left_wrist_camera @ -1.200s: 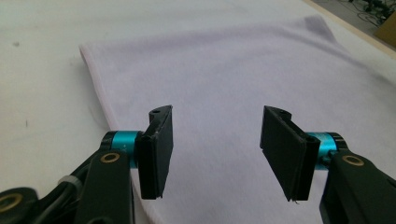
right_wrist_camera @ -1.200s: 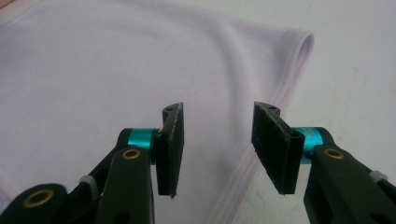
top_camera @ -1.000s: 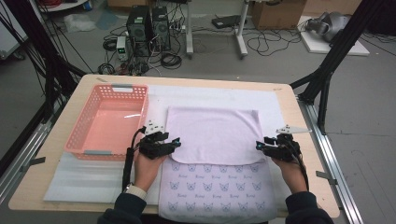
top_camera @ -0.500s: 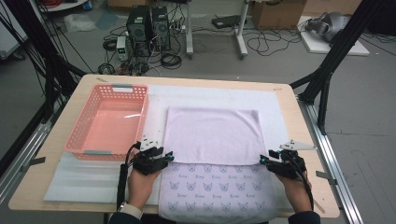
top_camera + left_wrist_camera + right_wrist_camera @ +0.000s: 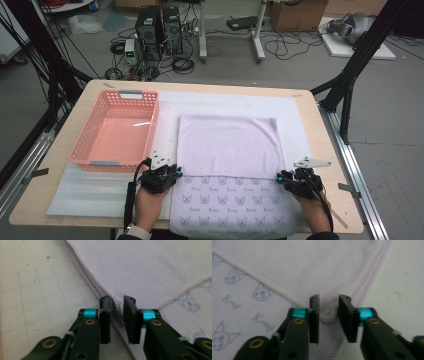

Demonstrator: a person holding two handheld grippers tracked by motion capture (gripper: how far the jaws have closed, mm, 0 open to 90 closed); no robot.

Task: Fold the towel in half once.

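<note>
A lilac towel (image 5: 227, 145) lies on the white mat, its plain upper flap folded over a lower layer printed with cat faces (image 5: 230, 205). My left gripper (image 5: 175, 176) sits at the flap's near left corner. In the left gripper view the stitched hem (image 5: 113, 315) runs between the jaws (image 5: 116, 302), which have just been closing and still show a gap. My right gripper (image 5: 280, 176) sits at the near right corner. Its jaws (image 5: 328, 300) have also been closing, and the curled corner hem (image 5: 328, 317) lies between them with room on both sides.
An empty pink basket (image 5: 155, 125) stands left of the towel on the white foam mat (image 5: 90, 195). The wooden table's near edge (image 5: 60, 220) runs close to my hands. Black frame legs, computers and cables stand on the floor beyond.
Both hands have come toward the near edge and lowered onto the flap's near corners. Each pair of jaws stands narrower than before.
</note>
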